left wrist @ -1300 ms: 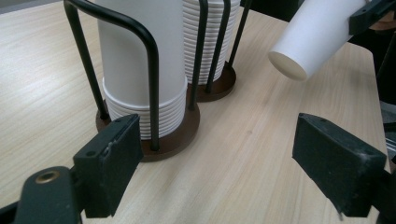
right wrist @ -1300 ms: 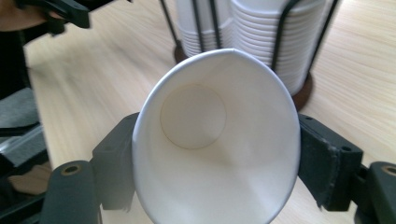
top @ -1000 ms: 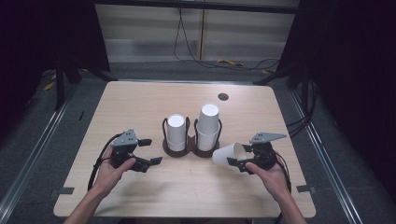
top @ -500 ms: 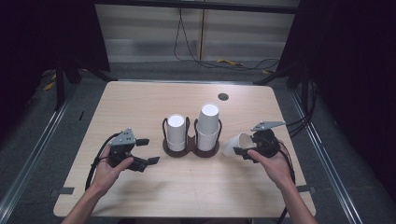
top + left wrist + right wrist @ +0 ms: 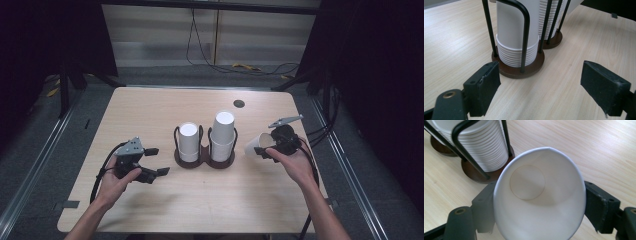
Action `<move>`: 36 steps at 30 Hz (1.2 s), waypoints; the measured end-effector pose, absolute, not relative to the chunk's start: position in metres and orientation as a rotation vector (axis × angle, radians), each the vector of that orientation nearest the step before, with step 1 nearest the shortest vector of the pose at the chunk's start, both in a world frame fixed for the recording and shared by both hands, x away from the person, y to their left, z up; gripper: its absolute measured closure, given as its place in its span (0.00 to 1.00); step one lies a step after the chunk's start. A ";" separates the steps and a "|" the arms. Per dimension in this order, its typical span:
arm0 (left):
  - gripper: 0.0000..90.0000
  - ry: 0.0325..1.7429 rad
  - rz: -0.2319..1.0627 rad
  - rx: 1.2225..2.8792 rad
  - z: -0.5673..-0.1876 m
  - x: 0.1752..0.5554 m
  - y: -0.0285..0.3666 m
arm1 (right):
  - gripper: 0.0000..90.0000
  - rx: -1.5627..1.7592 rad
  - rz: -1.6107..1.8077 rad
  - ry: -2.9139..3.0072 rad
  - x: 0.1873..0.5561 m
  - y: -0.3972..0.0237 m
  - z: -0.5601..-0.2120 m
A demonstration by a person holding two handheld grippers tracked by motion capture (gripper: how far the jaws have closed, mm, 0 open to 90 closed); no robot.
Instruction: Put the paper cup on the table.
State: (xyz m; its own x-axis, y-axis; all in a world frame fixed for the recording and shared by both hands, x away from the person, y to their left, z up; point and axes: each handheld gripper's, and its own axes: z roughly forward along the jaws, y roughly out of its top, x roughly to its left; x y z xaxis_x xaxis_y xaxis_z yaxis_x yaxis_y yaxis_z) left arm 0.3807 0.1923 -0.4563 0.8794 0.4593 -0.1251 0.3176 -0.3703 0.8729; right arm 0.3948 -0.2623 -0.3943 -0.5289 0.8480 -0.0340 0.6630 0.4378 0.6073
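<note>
**A:** What's closest to you right now?

**B:** My left gripper [image 5: 156, 161], low over the near left part of the table [image 5: 150, 107]. Its jaws stand wide apart with nothing between them. Through its own camera I look straight past them at the nearer stack of white cups [image 5: 515, 30], which sits inside the black wire loops of the cup holder [image 5: 517, 68].

**A:** And the right one?

**B:** My right gripper [image 5: 264, 151] is a little farther in, just to the right of the holder. It's clamped on a single paper cup [image 5: 253, 144], lying roughly on its side with the bottom pointing toward the holder. In the right gripper view the cup's mouth faces me [image 5: 541, 195], squeezed a bit out of round between the jaws, and I see down to its round bottom.

**A:** Beyond that?

**B:** The taller stack [image 5: 223, 131] stands in the holder's right ring, close to the held cup but apart from it. Farther back there's a small dark disc [image 5: 239, 103] near the far edge.
</note>
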 end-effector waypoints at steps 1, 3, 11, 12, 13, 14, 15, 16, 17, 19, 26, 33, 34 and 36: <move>0.18 0.568 0.161 1.986 -0.456 0.381 0.193 | 0.25 1.293 0.774 2.368 0.397 -0.262 -0.395; 0.18 0.578 0.133 1.970 -0.457 0.382 0.193 | 0.25 1.303 0.745 2.386 0.400 -0.260 -0.395; 0.18 0.583 0.162 1.990 -0.459 0.382 0.195 | 0.24 1.331 0.642 2.414 0.415 -0.255 -0.394; 0.18 0.580 0.155 1.987 -0.458 0.382 0.195 | 0.24 1.330 0.634 2.415 0.416 -0.255 -0.394; 0.18 0.580 0.161 1.988 -0.458 0.382 0.194 | 0.24 1.319 0.623 2.422 0.418 -0.253 -0.393; 0.18 0.579 0.166 1.993 -0.458 0.382 0.194 | 0.24 1.317 0.614 2.429 0.420 -0.252 -0.393; 0.18 0.575 0.157 1.991 -0.458 0.382 0.194 | 0.24 1.312 0.607 2.435 0.421 -0.251 -0.393; 0.18 0.576 0.156 1.990 -0.458 0.382 0.193 | 0.24 1.308 0.588 2.437 0.423 -0.249 -0.393; 0.18 0.575 0.167 1.993 -0.458 0.381 0.193 | 0.24 1.305 0.573 2.441 0.425 -0.248 -0.394; 0.18 0.572 0.167 1.998 -0.458 0.381 0.193 | 0.24 1.307 0.553 2.445 0.429 -0.247 -0.395; 0.18 0.575 0.167 1.988 -0.457 0.381 0.193 | 0.24 1.322 0.464 2.469 0.442 -0.242 -0.399; 0.18 0.569 0.171 1.997 -0.458 0.379 0.191 | 0.23 1.340 0.411 2.493 0.453 -0.239 -0.398; 0.18 0.570 0.174 1.999 -0.458 0.379 0.191 | 0.23 1.337 0.388 2.502 0.454 -0.238 -0.399; 0.18 0.568 0.174 2.001 -0.458 0.379 0.191 | 0.23 1.326 0.361 2.506 0.457 -0.236 -0.399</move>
State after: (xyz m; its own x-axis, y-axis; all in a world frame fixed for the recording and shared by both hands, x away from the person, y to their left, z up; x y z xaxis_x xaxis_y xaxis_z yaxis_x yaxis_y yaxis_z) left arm 0.3794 0.1912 -0.4577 0.8790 0.4623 -0.1169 0.3171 -0.3836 0.8673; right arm 0.4569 -0.2356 -0.3990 -0.5381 0.8328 -0.1301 0.7623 0.5467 0.3464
